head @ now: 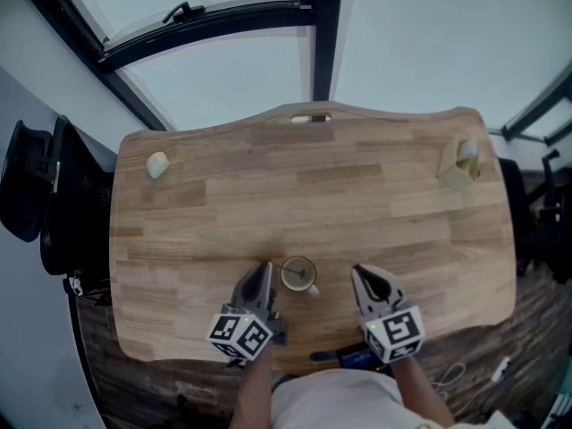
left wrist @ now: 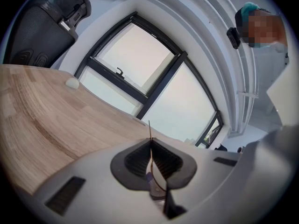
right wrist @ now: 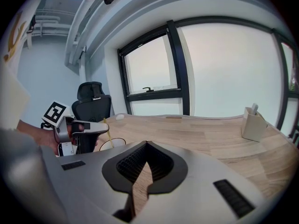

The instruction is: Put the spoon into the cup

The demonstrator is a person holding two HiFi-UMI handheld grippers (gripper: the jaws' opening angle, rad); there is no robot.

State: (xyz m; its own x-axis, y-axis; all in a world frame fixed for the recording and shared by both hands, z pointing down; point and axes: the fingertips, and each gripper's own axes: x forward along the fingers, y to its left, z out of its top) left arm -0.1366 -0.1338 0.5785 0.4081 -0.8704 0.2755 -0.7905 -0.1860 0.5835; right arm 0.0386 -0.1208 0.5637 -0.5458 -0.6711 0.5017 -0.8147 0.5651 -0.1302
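From the head view, the left claw (head: 264, 271) hung just beside the cup (head: 298, 273) on the tabletop (head: 357, 195), with the right claw (head: 359, 273) opposite. In the left gripper view, its jaws were clenched on the thin spoon (left wrist: 150, 130). In the right gripper view, its jaws were pressed together and empty. It seemed best to centre the spoon over the rim and then release.

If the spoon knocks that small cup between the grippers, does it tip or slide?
It probably slides rather than tips: the cup looks squat and stands upright on the smooth wooden table. Being small, it is likely light. The spoon in the left gripper looks thin, so its push should be weak.
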